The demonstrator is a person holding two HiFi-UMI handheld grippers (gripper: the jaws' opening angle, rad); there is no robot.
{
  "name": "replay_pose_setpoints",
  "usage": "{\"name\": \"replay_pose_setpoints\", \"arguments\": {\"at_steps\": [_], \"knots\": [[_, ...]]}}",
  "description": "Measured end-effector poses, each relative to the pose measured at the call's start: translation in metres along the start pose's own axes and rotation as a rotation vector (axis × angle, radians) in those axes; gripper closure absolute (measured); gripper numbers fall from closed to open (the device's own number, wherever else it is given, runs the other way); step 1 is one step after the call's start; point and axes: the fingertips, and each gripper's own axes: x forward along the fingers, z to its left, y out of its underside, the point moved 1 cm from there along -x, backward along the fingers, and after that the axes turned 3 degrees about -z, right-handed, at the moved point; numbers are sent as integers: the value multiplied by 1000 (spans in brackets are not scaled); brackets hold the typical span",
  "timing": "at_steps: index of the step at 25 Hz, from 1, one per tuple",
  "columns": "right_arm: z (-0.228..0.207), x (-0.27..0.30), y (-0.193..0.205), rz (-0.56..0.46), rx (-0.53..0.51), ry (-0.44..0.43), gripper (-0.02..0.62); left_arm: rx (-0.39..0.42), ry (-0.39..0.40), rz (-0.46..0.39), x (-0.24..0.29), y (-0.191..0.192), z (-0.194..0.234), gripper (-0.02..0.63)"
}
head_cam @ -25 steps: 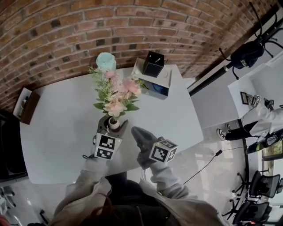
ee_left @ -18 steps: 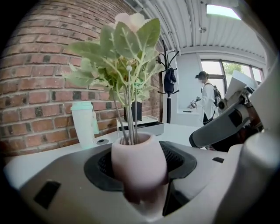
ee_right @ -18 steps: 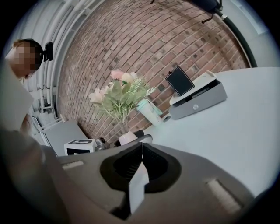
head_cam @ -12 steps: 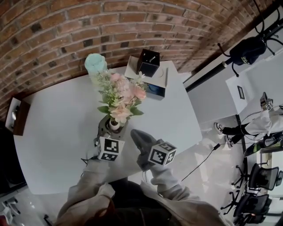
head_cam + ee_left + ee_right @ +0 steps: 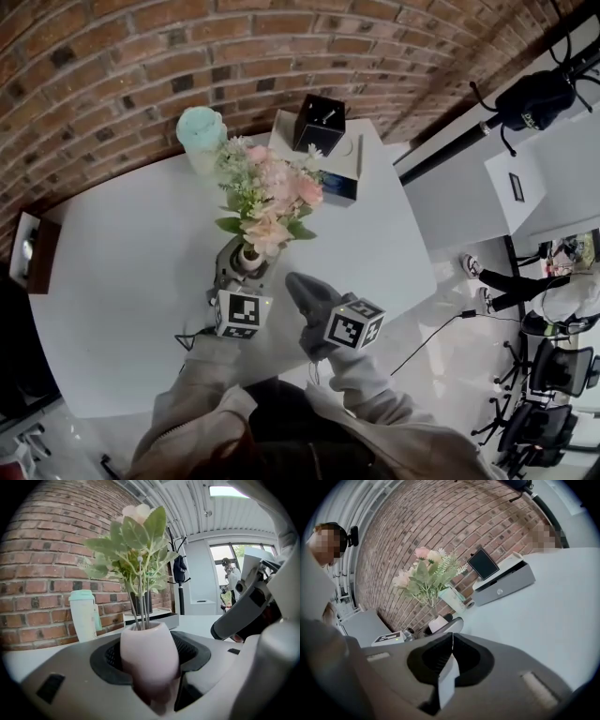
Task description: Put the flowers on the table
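left gripper (image 5: 246, 274) fingers clamped on pink vase (image 5: 149, 648) of flowers (image 5: 272, 197), near counter's (image 5: 122, 281) near edge | right gripper (image 5: 451, 656) fingers together, empty, just beside | mint cup (image 5: 201, 131), black box (image 5: 319, 124) on grey case (image 5: 343, 183) along far edge | brick wall (image 5: 187, 47) behind

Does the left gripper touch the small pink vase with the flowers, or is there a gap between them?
Touching. The left gripper view shows the pink vase pressed between the jaws of the left gripper, with no gap.
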Motion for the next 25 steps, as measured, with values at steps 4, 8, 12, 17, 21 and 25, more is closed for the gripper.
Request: {"name": "replay_pose_setpoints", "arguments": {"at_steps": [4,8,12,17,21,25], "knots": [[-2,-6,0,-3,1,9,594,45,-12,-32,-1,-1,-4,350],[-6,-10,2,-3,5,20,594,57,-23,-42,-3,-1,-4,350],[-6,-15,4,-5,13,20,594,72,-35,-35,-8,0,-7,350],[-4,-21,4,-17,29,21,594,83,-37,-34,-10,2,-8,350],[-2,-28,1,-31,17,37,594,81,-40,-25,-10,3,-9,350],[-1,-33,1,-41,16,38,594,63,-28,-25,-9,4,-9,350]]}}
